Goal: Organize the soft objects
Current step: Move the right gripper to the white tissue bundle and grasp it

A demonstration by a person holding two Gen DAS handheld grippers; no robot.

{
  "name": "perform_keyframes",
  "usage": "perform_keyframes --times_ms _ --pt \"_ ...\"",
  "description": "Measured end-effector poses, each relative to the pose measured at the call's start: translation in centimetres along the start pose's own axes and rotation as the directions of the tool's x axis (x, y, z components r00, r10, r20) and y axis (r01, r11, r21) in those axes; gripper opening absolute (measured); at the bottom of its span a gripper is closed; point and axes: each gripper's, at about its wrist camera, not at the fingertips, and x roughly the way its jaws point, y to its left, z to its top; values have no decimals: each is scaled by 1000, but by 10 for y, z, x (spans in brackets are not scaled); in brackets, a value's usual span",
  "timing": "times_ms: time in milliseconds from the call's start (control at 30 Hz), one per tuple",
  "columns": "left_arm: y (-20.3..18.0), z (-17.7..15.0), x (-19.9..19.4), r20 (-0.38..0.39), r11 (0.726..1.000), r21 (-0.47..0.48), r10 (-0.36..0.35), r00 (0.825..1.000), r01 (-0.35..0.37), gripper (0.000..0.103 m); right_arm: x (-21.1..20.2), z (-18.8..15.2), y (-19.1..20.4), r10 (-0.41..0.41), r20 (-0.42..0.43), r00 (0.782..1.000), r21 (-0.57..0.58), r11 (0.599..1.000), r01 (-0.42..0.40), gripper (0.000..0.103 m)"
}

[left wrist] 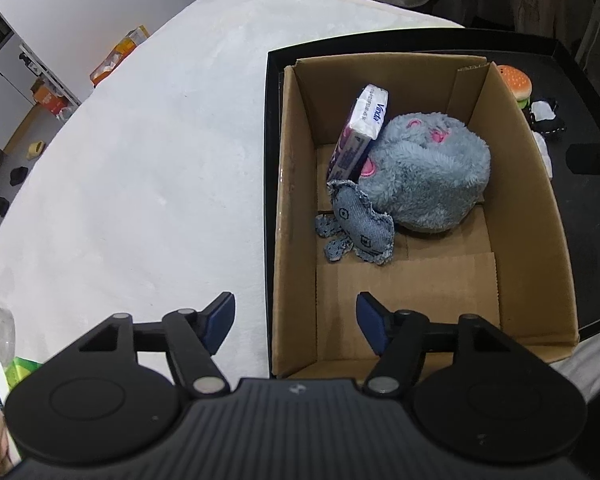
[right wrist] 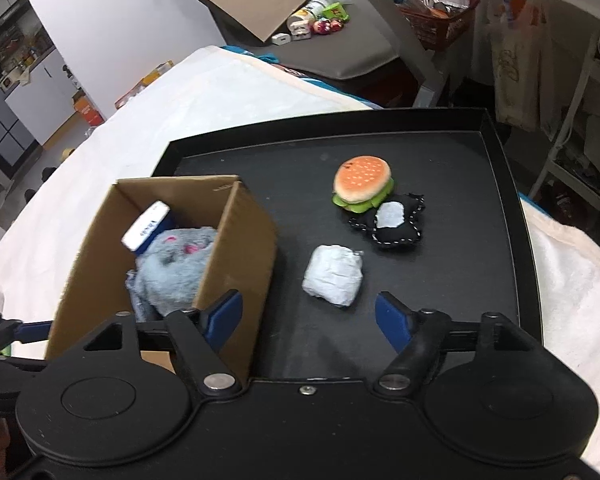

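Left wrist view: your left gripper [left wrist: 296, 322] hangs above the near-left corner of the open brown cardboard box [left wrist: 296, 216], blue-padded fingers [left wrist: 220, 320] spread wide and holding nothing; one finger is over the white cloth-covered surface [left wrist: 140, 160], the other over the box's near floor. The box stands at the left end of the black rimmed tray [left wrist: 420, 38], its left wall just beside the tray's left rim. Inside, from left: a purple-and-white tissue pack [left wrist: 360, 132] leans upright toward the far-left, a small denim fabric toy [left wrist: 356, 230] lies in front of it, and a fluffy grey-blue plush with pink spots [left wrist: 428, 172] fills the far-right, touching both. The near half of the box floor is bare cardboard.

Right wrist view: your right gripper [right wrist: 308, 320] is held over the near edge of the tray [right wrist: 500, 200], fingers [right wrist: 394, 322] spread wide and holding nothing, left finger close to the box's right wall [right wrist: 244, 248]. To the right of the box, on the open tray, a crumpled white soft bundle [right wrist: 334, 276] lies just beyond your fingers. Farther off, a black felt cushion with white stitching and a pale patch [right wrist: 392, 226] touches a plush hamburger with orange bun and green lettuce [right wrist: 362, 188]. The far and right parts of the tray are bare up to the raised rim.
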Motion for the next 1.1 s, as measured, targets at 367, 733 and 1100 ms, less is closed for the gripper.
perform_keyframes --times_ms 367,733,1100 --pt "-15 5 5 -29 998 45 49 998 -48 70 32 1 -23 8 -25 1000 30 1000 -7 78" --pt "-31 9 11 -55 993 90 79 995 -73 70 59 5 -29 19 -52 998 29 999 -17 78" --pt "-46 10 15 -63 984 151 101 993 -90 71 72 3 -32 2 -80 997 15 1000 -1 56"
